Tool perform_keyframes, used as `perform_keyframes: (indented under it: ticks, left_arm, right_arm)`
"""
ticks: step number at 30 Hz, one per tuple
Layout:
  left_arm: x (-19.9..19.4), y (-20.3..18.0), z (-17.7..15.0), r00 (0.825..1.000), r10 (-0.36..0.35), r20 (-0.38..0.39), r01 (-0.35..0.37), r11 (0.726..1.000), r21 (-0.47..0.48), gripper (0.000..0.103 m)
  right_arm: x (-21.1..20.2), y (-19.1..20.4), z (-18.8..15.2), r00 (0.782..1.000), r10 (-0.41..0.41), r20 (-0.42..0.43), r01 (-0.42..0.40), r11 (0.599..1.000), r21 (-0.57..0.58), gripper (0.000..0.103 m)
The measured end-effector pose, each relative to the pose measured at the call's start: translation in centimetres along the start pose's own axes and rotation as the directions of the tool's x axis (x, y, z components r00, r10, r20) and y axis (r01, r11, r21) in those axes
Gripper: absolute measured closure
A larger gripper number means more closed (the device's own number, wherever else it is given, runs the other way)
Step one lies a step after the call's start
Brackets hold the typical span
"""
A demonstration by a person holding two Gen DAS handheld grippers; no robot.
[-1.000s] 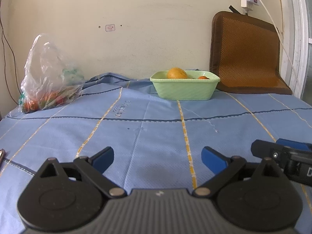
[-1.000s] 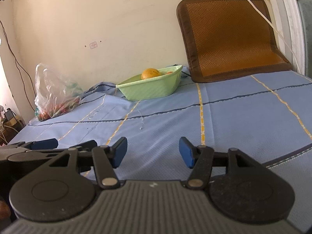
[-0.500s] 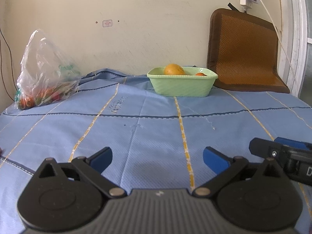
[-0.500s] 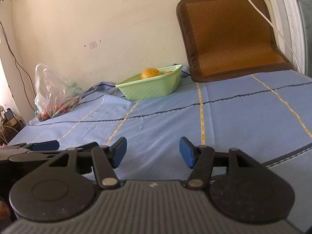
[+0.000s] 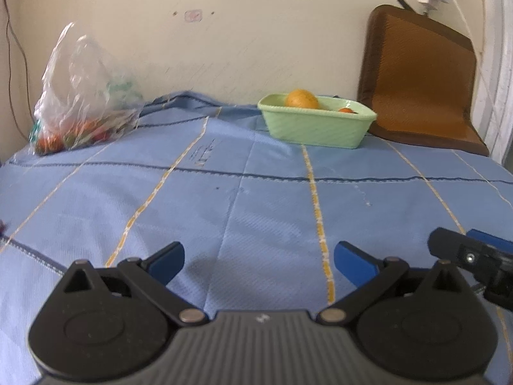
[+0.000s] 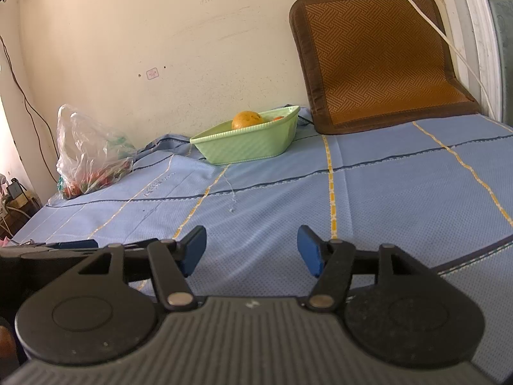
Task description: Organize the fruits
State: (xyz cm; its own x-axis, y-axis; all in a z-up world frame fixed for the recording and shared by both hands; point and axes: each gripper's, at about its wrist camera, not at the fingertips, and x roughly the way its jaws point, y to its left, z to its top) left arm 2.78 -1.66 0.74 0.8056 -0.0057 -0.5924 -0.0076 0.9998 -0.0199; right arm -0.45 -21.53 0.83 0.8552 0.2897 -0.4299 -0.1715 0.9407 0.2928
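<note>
1. Blue-padded and black-framed, the left gripper (image 5: 258, 256) stood with its two fingers spread wide in the left wrist view, nothing between them, low over the light blue bedsheet with yellow and dark stripes (image 5: 243, 199).
2. One pale green ribbed plastic basket (image 5: 315, 124) sat at the far edge of the sheet near the cream wall (image 5: 240, 41), holding one large round orange fruit (image 5: 302, 98) and one smaller reddish-orange fruit (image 5: 346, 110) that barely showed over the rim.
3. One crinkled clear plastic bag (image 5: 85, 96) stood at the far left by the wall, well apart from the basket, with red, orange and green produce inside; the pieces were too blurred to count.
4. One brown woven seat cushion (image 5: 420, 77) leaned against the wall just right of the basket, and a wide stretch of bare sheet lay between the fingers and all three.
5. The right gripper (image 5: 471, 256) showed only as a black tip with a blue pad at the right edge.
6. In the right wrist view, the right gripper (image 6: 251, 250) likewise held its two blue-padded fingers apart and gripped nothing.
7. The same basket (image 6: 250, 147), orange fruit (image 6: 247, 120), bag (image 6: 93, 157) and cushion (image 6: 378, 61) lined the wall, with open sheet (image 6: 320, 199) ahead.
8. The left gripper (image 6: 77, 244) lay just beside it at the left, near the bed's left edge.
</note>
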Motion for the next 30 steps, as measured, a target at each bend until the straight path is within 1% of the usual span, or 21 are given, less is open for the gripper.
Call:
perform_keyframes:
  ticks: [4,9,12,15,17,23,27,30]
  left_arm:
    - [0.21,0.45,0.00,1.000,0.008,-0.019,-0.009,1.000,-0.027,0.000]
    - [0.04,0.41,-0.03,1.000,0.003,-0.014,-0.004,1.000,-0.025,0.000]
    - [-0.15,0.37,-0.03,1.000,-0.011,-0.006,0.011,1.000,-0.025,0.000]
    - [-0.62,0.60,-0.09,0.999,-0.023,0.028,0.024,0.999,-0.040,0.000]
    - [-0.70,0.74,-0.04,0.999,-0.027,0.035,0.029,0.998,-0.050,0.000]
    - [-0.42,0.98,0.10,1.000,-0.022,0.013,0.023,0.998,-0.065,0.000]
    - [-0.08,0.67,0.05,1.000,-0.006,-0.023,0.005,0.999,-0.041,0.000]
    - [-0.36,0.67,-0.04,1.000,0.002,-0.005,-0.003,0.999,-0.035,0.000]
  right_arm:
    - [0.01,0.01,-0.01,1.000,0.000,0.000,0.000,1.000,0.000,0.038]
    - [0.02,0.02,0.00,1.000,0.000,-0.001,0.000,1.000,0.001,0.038]
    - [0.03,0.01,0.04,1.000,-0.001,0.000,0.001,1.000,0.000,0.038]
    - [0.05,0.00,0.06,1.000,0.000,-0.001,0.000,1.000,0.001,0.038]
    - [0.07,0.00,-0.05,1.000,0.000,-0.002,0.000,1.000,0.002,0.038]
    - [0.15,0.01,-0.20,1.000,-0.001,-0.006,0.001,1.000,0.003,0.038]
    - [0.24,-0.02,-0.19,1.000,-0.002,-0.009,0.002,1.000,0.004,0.038]
    - [0.27,-0.03,-0.19,1.000,-0.003,-0.012,0.003,1.000,0.005,0.038]
